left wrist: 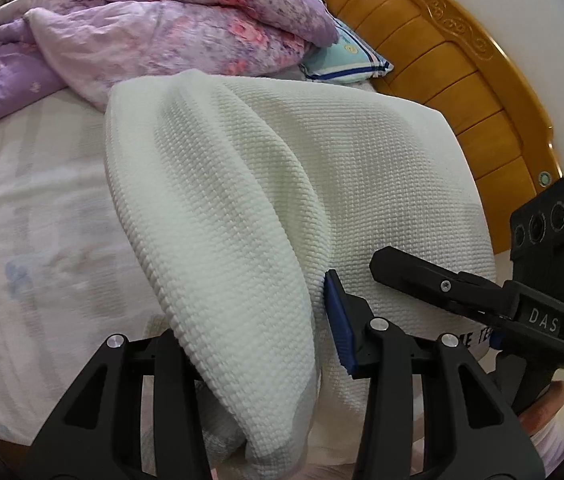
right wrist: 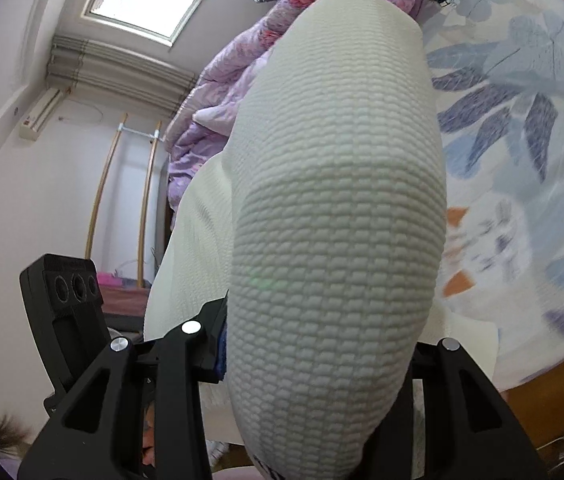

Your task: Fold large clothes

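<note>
Garment: a large white waffle-knit top, thick and textured, with dark lettering showing on a lower layer near the right gripper in the left wrist view.
Where it is: part of it lies spread on the bed, and a lifted fold hangs over it from both grippers, between the quilt and the near edge of the bed.
Left gripper: partly closed on a thick bunch of the knit; the fabric fills the gap and drapes over the left finger, and the blue pad of the other finger presses against its side.
Right gripper: partly closed on another bunch of the same garment; the cloth bulges up between the fingers and hides most of the view, so the pads are barely seen.
How it will handle: soft and limp, probably light to middling in weight, not fragile; the bumpy knit should resist slipping, but it sags and stretches, so the fold line will wander unless both holds stay level.
Where to take hold: judged best at two corners of one edge, such as hem or shoulders, well apart, pinching both layers together.
Risk: a bunched grip may trap extra layers and leave a crooked fold.
Around it: a purple floral quilt heaped beyond, a striped pillow beside the wooden headboard.
</note>
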Available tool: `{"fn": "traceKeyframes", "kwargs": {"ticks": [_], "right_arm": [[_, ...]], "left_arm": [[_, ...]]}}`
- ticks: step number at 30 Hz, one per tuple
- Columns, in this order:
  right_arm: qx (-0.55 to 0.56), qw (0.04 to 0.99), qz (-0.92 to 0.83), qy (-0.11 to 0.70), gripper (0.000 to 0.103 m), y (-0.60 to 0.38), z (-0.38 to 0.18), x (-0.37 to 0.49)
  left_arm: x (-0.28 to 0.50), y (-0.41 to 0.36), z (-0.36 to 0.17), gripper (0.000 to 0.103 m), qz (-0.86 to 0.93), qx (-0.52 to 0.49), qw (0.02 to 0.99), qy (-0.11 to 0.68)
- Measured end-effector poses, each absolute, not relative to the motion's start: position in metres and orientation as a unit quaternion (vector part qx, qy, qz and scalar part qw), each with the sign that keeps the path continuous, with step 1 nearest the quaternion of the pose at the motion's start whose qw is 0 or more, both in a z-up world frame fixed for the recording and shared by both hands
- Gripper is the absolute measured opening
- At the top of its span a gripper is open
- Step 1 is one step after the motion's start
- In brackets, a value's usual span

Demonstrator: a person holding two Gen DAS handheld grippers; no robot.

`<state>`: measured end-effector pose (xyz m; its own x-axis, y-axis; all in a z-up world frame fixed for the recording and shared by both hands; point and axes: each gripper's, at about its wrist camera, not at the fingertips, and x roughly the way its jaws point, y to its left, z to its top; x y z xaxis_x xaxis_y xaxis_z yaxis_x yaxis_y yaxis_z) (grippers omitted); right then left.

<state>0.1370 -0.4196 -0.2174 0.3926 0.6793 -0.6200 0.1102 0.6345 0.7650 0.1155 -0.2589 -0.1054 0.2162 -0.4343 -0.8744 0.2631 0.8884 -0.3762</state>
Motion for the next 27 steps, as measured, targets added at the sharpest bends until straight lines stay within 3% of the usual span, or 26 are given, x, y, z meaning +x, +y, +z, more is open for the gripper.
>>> {"fn": "traceKeyframes", "kwargs": {"ticks": [14, 27], "right_arm": [[0.346, 0.736, 0.212, 0.542, 0.039, -0.571, -0.256, 0.238], [0.297, 0.729, 0.253, 0.563, 0.039, -0.61, -0.343, 0.362]], "left_arm": [[0.233, -0.441, -0.182, 0.042, -0.201, -0.092, 0.772, 0.596], [0.359, -0.501, -0.277, 0.042, -0.156, -0.074, 0.779, 0.603]]}}
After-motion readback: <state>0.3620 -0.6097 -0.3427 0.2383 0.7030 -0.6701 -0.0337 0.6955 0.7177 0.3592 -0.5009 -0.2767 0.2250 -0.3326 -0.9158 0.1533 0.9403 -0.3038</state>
